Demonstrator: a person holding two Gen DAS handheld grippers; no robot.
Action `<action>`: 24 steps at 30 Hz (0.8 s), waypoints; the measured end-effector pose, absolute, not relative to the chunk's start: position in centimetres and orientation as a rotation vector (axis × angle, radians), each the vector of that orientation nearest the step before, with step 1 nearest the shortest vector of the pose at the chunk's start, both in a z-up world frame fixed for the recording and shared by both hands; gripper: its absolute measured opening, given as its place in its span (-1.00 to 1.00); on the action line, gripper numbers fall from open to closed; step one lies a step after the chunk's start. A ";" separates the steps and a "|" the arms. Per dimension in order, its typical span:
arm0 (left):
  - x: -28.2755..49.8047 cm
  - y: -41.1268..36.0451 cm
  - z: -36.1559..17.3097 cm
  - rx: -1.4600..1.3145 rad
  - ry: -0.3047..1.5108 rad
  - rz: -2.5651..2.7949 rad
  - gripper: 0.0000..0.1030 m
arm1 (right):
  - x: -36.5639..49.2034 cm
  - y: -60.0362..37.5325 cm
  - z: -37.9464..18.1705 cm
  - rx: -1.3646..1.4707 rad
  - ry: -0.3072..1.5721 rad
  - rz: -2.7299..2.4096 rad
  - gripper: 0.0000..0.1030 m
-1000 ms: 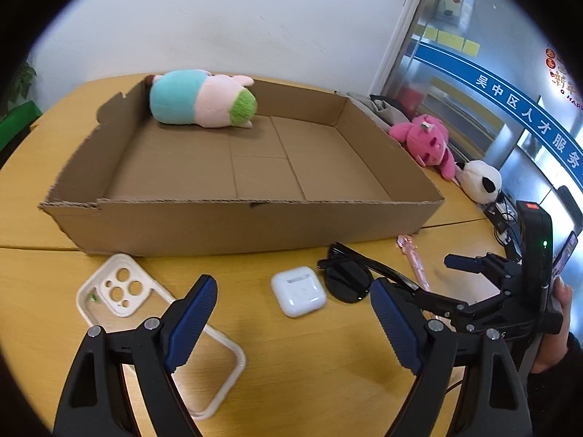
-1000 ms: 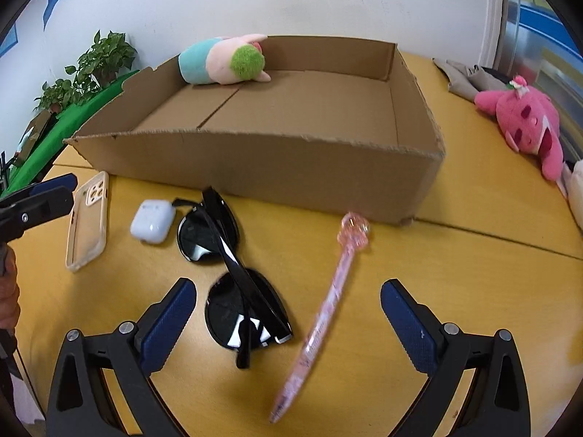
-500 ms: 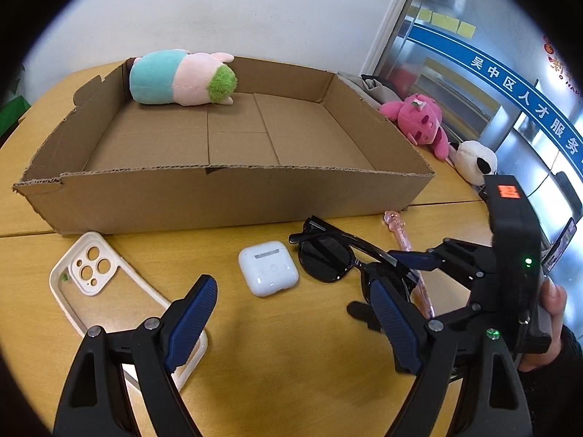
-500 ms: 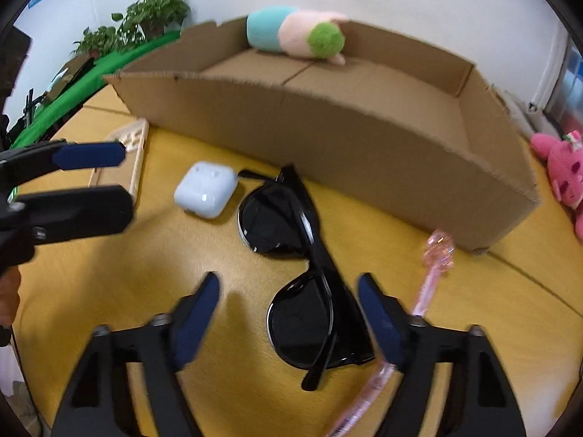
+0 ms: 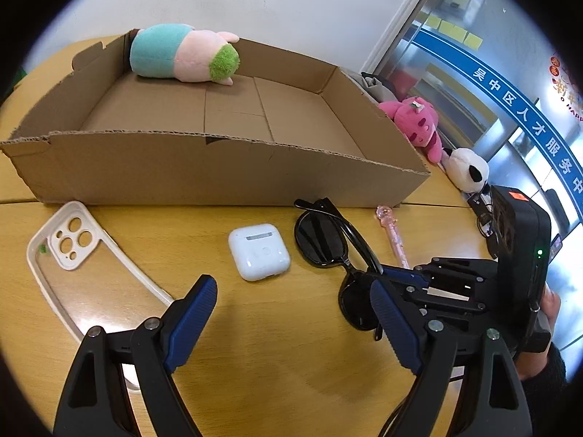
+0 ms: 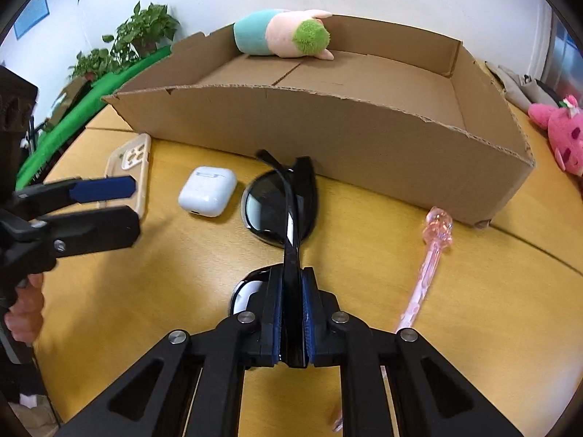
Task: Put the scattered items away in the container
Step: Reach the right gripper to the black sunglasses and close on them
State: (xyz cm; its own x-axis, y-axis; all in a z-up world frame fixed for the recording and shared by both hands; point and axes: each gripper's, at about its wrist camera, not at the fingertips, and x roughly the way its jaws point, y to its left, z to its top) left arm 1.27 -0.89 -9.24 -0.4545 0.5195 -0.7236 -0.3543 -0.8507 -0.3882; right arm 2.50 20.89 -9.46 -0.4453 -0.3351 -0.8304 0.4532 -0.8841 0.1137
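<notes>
Right hand-held gripper clenched on the black sunglasses, pinching the folded arms and frame so nothing slips. Glasses lying flat on the yellow worktop, pointing straight ahead at the near wall of the cardboard box, ready for a lift up and over. Left hand-held gripper wide apart, grasping nothing, hanging low over the worktop. Just ahead of it, the white earbud case, likely next. Off to its left, the phone case. Right of the glasses, the pink pen. Far back in the box, a plush toy tucked against the wall
</notes>
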 end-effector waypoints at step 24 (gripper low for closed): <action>-0.4 2.0 -14.3 -1.342 -0.874 1.731 0.66 | 3.2 21.7 -7.4 1.210 -0.116 -2.257 -0.83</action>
